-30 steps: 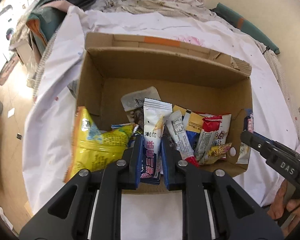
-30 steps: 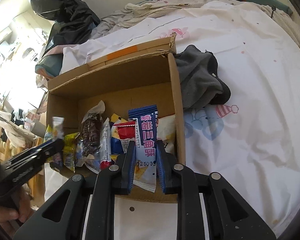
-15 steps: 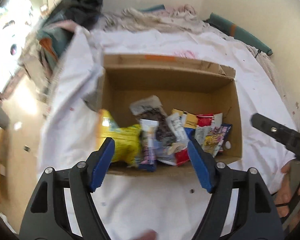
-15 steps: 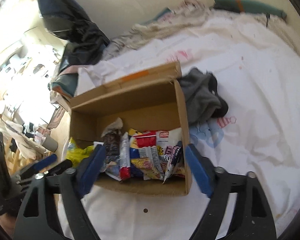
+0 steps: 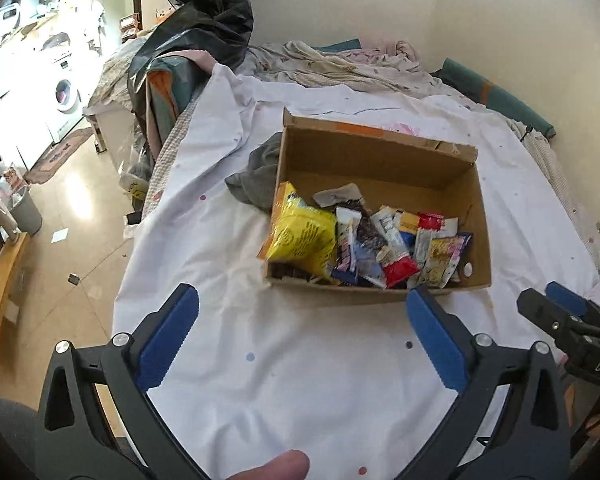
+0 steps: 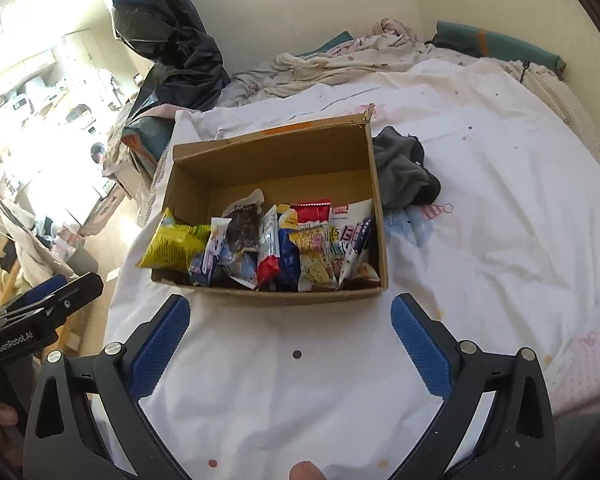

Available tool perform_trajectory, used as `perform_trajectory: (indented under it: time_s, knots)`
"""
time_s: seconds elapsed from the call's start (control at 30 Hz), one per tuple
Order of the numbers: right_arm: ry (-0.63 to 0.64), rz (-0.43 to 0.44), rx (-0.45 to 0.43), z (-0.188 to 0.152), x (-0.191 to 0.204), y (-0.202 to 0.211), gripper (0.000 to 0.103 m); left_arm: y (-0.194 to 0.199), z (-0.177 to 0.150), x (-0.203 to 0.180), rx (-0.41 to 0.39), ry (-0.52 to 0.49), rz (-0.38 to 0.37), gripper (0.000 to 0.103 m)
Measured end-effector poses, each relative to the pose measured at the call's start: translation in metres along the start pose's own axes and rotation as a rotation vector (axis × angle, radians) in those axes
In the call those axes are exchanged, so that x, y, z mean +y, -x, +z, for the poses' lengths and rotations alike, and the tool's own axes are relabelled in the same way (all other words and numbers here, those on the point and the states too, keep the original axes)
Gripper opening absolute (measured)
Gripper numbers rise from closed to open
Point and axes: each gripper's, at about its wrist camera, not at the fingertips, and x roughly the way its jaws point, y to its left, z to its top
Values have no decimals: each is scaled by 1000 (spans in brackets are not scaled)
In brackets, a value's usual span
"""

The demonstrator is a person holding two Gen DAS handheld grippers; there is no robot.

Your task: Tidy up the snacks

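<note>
We see the cardboard box (image 5: 380,168) sitting on the white bed sheet (image 5: 300,380), just ahead of both tools and beyond their tips. The snack packets (image 5: 380,248) stand crowded along the near wall of the box, with the yellow bag (image 5: 304,236) leaning over its left end.

Our left tool (image 5: 300,320) is released, its jaws having just been opening; they now stand wide apart with only bare sheet between them. The right tool (image 6: 290,324) is likewise released, its jaws also having just been opening, and nothing lies between them. Neither touches the box or any packet.

A grey cloth (image 6: 404,172) lies crumpled against the far side wall of the box.

The near wall hides the lower ends of the packets, so we cannot tell how they rest on the box floor. Most printing on the wrappers is too small to read. In the left wrist view, the right tool is cut off at the frame edge, and a fingertip (image 5: 276,468) intrudes at the bottom.
</note>
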Motion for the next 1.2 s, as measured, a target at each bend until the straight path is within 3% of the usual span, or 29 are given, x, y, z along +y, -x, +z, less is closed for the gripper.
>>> perform_trajectory:
  time_s: [0.27,1.2]
  knots:
    - [42,-57,-25,-9,11,-4,103,-7,-10,4,26,24,13,102]
    - [9,-66,-26,-8,5,-6,103,-7,-12,-1,30,25,8,102]
